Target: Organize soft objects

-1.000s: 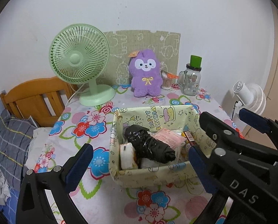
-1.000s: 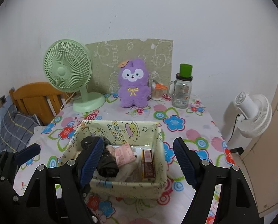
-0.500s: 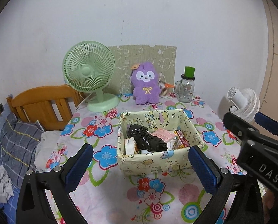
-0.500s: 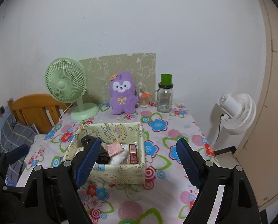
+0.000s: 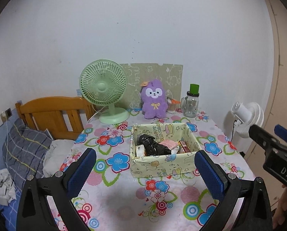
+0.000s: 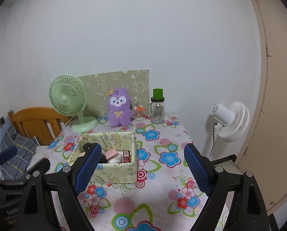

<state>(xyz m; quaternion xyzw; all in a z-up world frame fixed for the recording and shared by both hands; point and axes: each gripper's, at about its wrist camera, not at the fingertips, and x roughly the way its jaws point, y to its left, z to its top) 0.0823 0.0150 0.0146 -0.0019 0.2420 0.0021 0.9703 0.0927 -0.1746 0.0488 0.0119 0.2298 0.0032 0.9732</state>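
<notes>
Box (image 5: 163,165) sat near the middle of the bench (image 5: 124,198), on the flowered cloth. Soft items lay inside it: a crumpled black bag (image 5: 154,146) left of centre, a pink packet (image 5: 170,144) beside it, a small red carton (image 5: 183,146) toward the right wall. A pale packet (image 5: 140,151) stood at the box's left wall; what lay under the bag was hidden. In the right wrist view the near blue pad covered the bag almost wholly.

Behind the box, against the wall: purple plush toy (image 5: 154,102) upright, green fan (image 5: 105,90) to the box's far left, glass jar (image 5: 191,104) with a green cap to its far right. A small cup between toy and jar was too small to read.

Left tool (image 5: 143,171) stood wide, nothing between its pads, box framed in the gap but well apart. Right tool (image 6: 142,170) also wide and empty; its jaws had just been opening. In the left wrist view only its outer edge showed, cut off at the frame.

White fan (image 6: 230,121) stood on the floor right of the box, past the bench edge. Bed headboard (image 5: 51,113) left of the box, half cut off.
</notes>
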